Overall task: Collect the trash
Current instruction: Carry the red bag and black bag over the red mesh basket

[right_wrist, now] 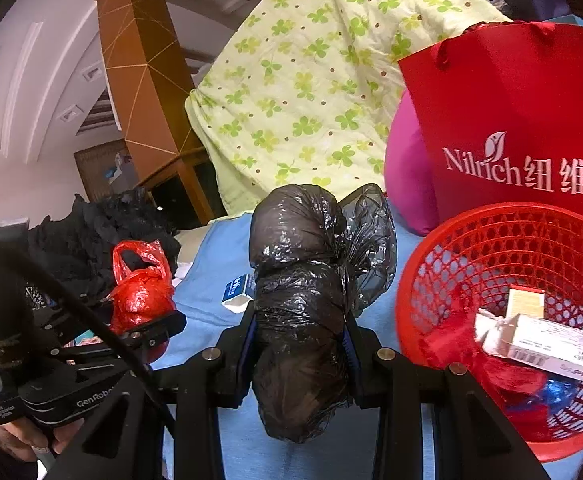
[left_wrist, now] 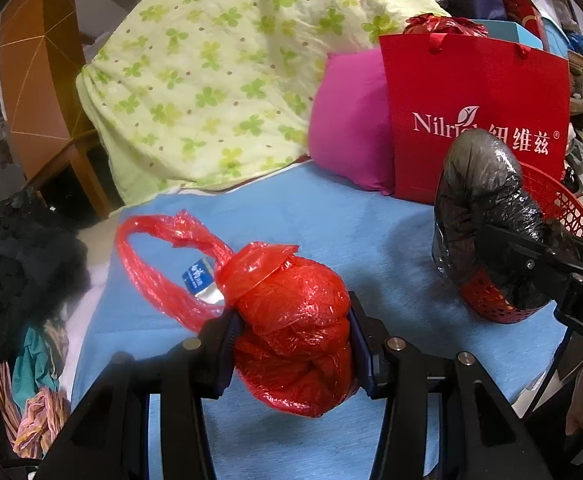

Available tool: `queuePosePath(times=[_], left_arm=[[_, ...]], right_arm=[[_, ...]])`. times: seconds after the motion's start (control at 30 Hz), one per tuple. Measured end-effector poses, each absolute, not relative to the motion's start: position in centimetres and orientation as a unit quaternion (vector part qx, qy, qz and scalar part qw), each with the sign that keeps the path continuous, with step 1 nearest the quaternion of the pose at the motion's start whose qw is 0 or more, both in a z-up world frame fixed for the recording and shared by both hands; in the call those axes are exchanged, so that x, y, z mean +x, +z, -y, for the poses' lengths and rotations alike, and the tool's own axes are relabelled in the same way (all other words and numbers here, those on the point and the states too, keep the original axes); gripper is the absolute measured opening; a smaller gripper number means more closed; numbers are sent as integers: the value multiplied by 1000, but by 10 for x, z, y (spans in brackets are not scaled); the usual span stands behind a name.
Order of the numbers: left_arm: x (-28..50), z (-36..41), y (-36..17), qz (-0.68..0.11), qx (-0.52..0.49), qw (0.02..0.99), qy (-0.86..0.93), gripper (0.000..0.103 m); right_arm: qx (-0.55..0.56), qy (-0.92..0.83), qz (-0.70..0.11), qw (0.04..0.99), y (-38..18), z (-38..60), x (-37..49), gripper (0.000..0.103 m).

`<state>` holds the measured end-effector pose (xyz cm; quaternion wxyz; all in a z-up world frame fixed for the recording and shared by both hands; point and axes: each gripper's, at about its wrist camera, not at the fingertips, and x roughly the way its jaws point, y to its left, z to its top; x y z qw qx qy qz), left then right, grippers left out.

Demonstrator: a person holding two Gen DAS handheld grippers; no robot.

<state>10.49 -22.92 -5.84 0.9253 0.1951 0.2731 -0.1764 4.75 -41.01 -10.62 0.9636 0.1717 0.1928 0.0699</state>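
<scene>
1. Left wrist view: left gripper clamped on tied red bag, held above blue sheet.
2. Right wrist view: right gripper clamped on black bag, just left of red basket containing cartons.

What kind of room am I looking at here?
Most likely a lived-in bedroom: a clover-print quilt and pink pillow sit on a blue sheet, with clothes heaped alongside.
</scene>
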Motion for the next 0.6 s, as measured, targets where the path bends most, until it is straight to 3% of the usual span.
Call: queuePosePath(times=[0.6], left_arm=[[93,269,-49,-259,219,918,-204,50]], right_arm=[[208,46,-161,964,-101,442,21,39]])
